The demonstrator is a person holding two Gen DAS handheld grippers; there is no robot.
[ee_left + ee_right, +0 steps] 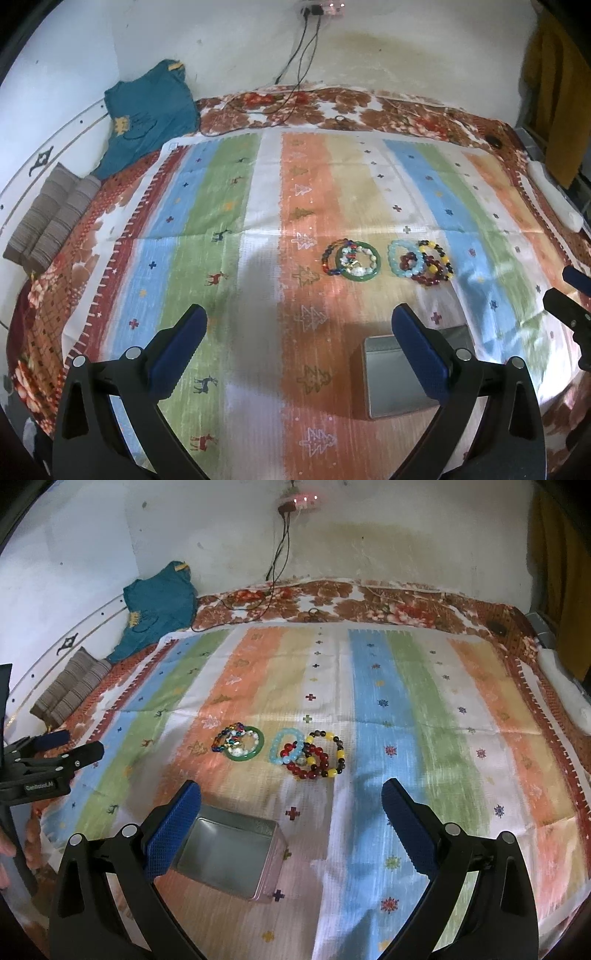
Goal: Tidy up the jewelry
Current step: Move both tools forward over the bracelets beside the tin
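Striped cloth (pixel 376 701) was spread over a bed; bracelets (pixel 280 751) lay clustered mid-cloth, none in the empty tin (pixel 229 853). Left gripper (pixel 295 354) and right gripper (pixel 291 827) were held wide, empty. Nothing sorted yet.

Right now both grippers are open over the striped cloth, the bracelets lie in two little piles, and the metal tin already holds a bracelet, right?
Not quite: the metal tin is empty, as the right wrist view shows. Both grippers, left and right, are open, and the bracelets lie in two piles on the striped cloth.

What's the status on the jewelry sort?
Left gripper and right gripper open, empty. Bracelets still on cloth; tin empty. Nothing blocking.
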